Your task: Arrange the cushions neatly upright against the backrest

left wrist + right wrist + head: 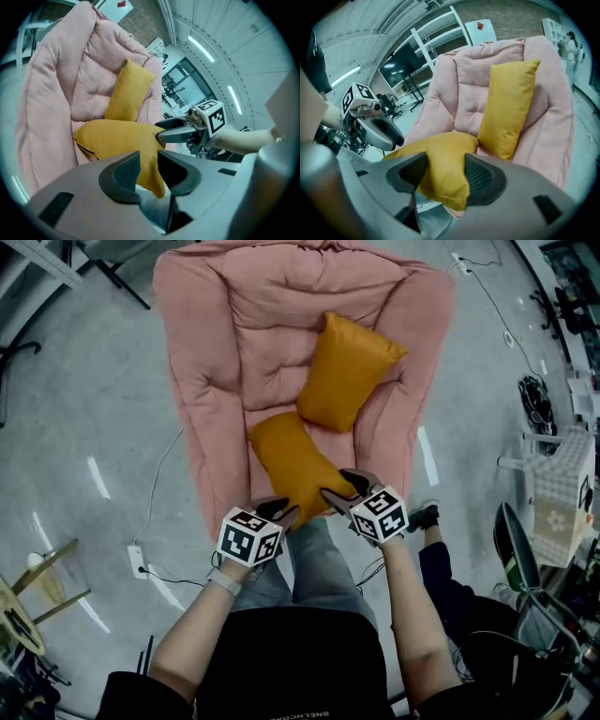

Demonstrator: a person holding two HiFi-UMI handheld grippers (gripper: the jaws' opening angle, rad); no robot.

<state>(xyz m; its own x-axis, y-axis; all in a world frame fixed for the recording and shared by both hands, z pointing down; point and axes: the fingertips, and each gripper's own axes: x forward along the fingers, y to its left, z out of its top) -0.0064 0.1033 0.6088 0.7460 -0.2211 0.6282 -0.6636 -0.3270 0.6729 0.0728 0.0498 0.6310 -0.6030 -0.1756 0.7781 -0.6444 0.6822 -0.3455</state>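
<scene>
A pink padded lounge chair holds two orange-yellow cushions. The far cushion leans tilted against the backrest. The near cushion lies flat along the seat, its front end over the seat's edge. My left gripper is shut on that cushion's front left corner. At the front right corner, the right gripper is shut on the same cushion. Each gripper view shows the other gripper across the cushion: the right gripper and the left gripper.
The chair stands on a grey floor. A white power strip and cables lie at the left, with a wooden stool beyond. Chairs and a covered table crowd the right side. The person's legs are right at the seat's front.
</scene>
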